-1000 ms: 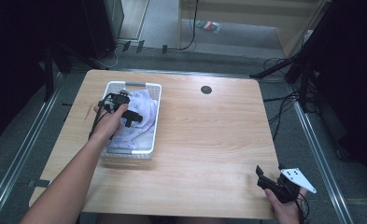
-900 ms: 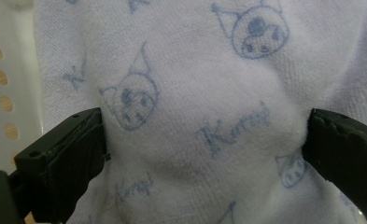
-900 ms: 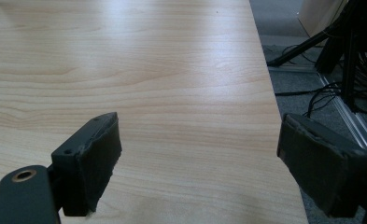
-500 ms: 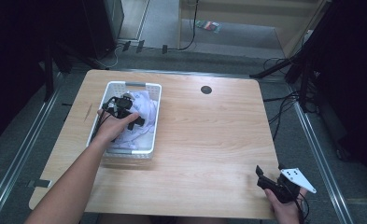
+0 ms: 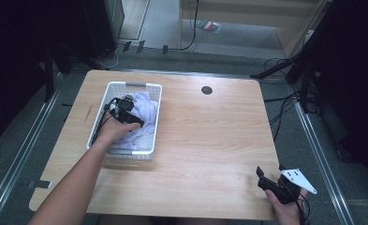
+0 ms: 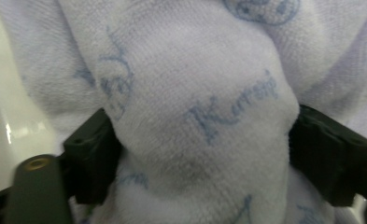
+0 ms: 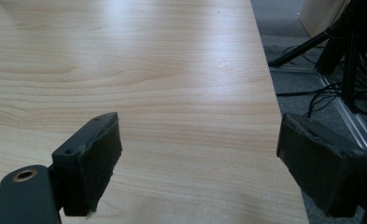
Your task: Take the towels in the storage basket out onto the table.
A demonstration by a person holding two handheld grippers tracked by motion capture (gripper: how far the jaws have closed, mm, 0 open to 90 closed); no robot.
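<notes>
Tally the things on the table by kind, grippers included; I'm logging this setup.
White plastic basket: 1
White printed cloth, lying in the basket: 1
Hand-held grippers: 2 (left gripper pinching the cloth, right gripper open over bare wood)
Total: 4

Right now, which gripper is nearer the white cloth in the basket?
Left. The left gripper is down in the basket with its jaws closing on the white cloth. The right gripper sits open at the table's near right corner, far off.

pale cloth (image 6: 200, 93): blue script, not clearly legible.
</notes>
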